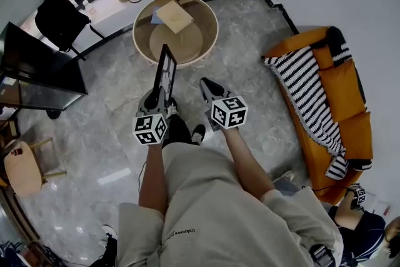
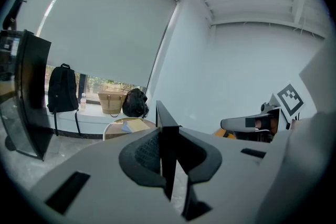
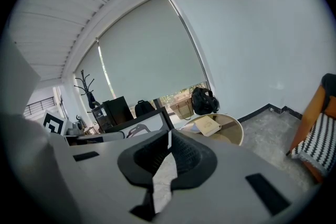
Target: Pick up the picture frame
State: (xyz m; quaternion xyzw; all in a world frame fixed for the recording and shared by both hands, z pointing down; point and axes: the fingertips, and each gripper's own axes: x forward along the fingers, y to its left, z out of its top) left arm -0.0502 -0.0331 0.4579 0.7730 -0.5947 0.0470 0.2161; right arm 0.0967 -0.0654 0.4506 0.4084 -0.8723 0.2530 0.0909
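Picture frame (image 1: 165, 67) upright, edge clamped between left tool (image 1: 159, 95) jaws; right tool (image 1: 207, 84) beside, closed, empty

No legible text or labels

Beige clothes, pale grey grippers

A loose beige short-sleeved shirt (image 1: 206, 209) with small dark print near its hem, and a black shoe (image 1: 197, 133) with white marks. The left gripper (image 1: 160, 97) and right gripper (image 1: 207, 84) have black ribbed pads (image 3: 189, 157), and each carries a cube (image 1: 229, 112) of black-and-white square markers.
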